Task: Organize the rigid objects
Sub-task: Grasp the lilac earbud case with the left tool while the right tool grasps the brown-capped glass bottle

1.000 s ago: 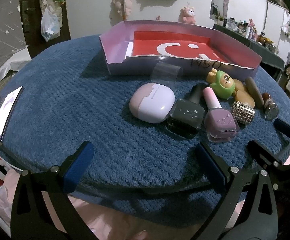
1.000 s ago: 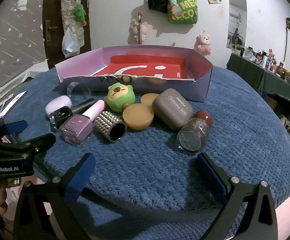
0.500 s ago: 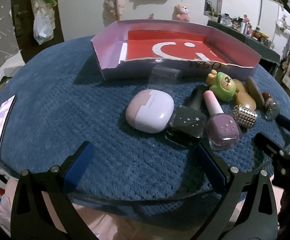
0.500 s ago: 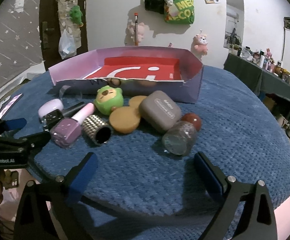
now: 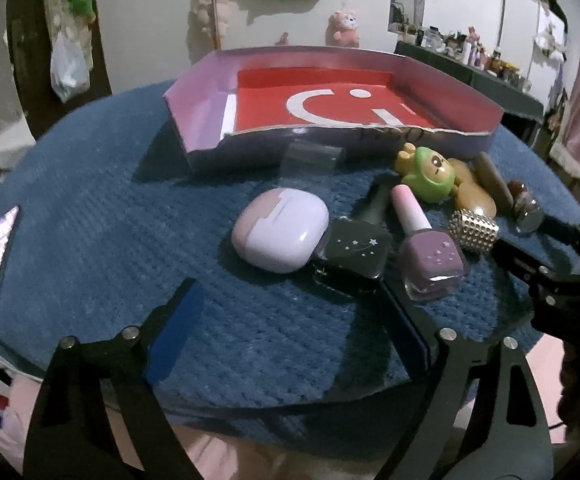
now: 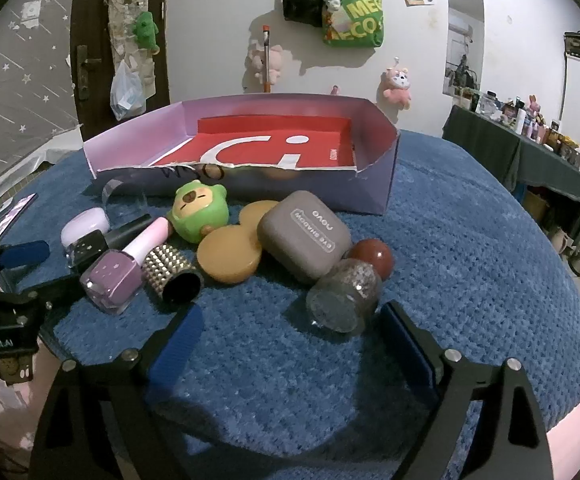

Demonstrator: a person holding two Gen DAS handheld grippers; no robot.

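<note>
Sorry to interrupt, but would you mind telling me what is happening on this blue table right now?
A person holds two grippers over a row of small cosmetics to be sorted. The left gripper faces the black nail polish bottle, the right gripper the glittery glass jar. Both sets of jaws are closing, with nothing between them yet. The shallow cardboard box behind holds none of the items so far.

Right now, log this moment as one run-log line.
left claw: closing, nothing between | right claw: closing, nothing between | shallow box: empty | purple nail polish, glitter jar: on blue mat
</note>
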